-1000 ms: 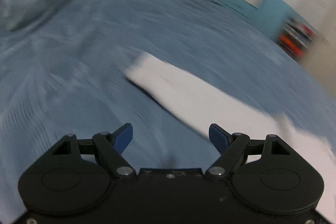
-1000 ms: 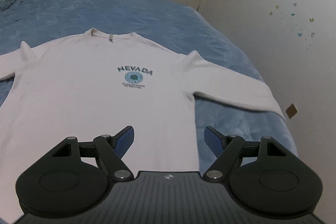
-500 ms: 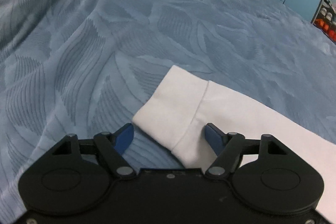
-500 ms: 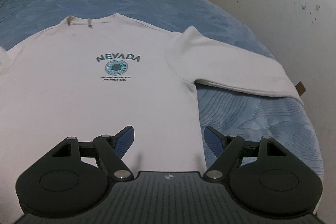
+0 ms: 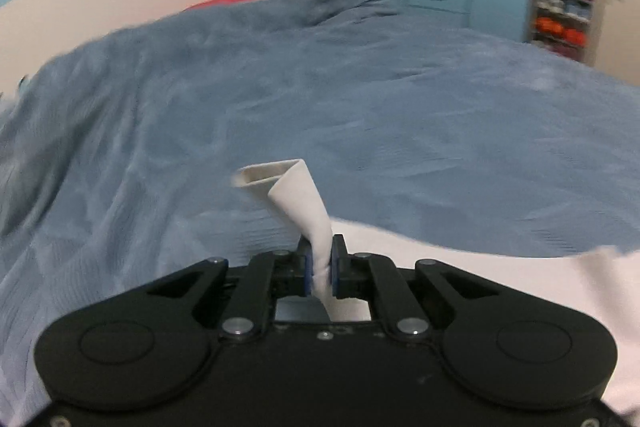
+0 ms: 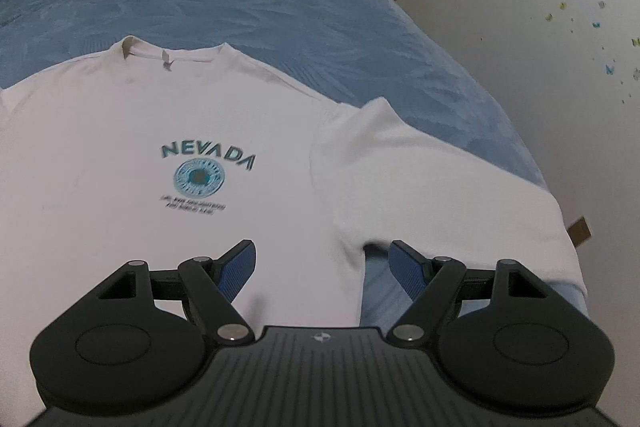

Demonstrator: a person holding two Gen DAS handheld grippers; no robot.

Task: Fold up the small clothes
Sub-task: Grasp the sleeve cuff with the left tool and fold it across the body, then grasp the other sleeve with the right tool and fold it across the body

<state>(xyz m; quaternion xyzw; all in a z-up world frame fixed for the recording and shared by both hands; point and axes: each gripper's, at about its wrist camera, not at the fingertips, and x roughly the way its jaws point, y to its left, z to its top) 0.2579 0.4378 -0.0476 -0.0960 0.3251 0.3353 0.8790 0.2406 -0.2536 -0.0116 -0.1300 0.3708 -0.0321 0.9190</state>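
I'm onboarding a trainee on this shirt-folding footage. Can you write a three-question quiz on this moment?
1. True or false: the left gripper is shut on the cuff.
2. Which word is printed on the shirt? A) TEXAS B) NEVADA C) OHIO
3. Fill in: the right gripper is ____ above the shirt's side edge, near the armpit of the sleeve.

Key
1. True: the cuff is pinched between the fingers and stands up off the bedspread.
2. B
3. open: it grips nothing.
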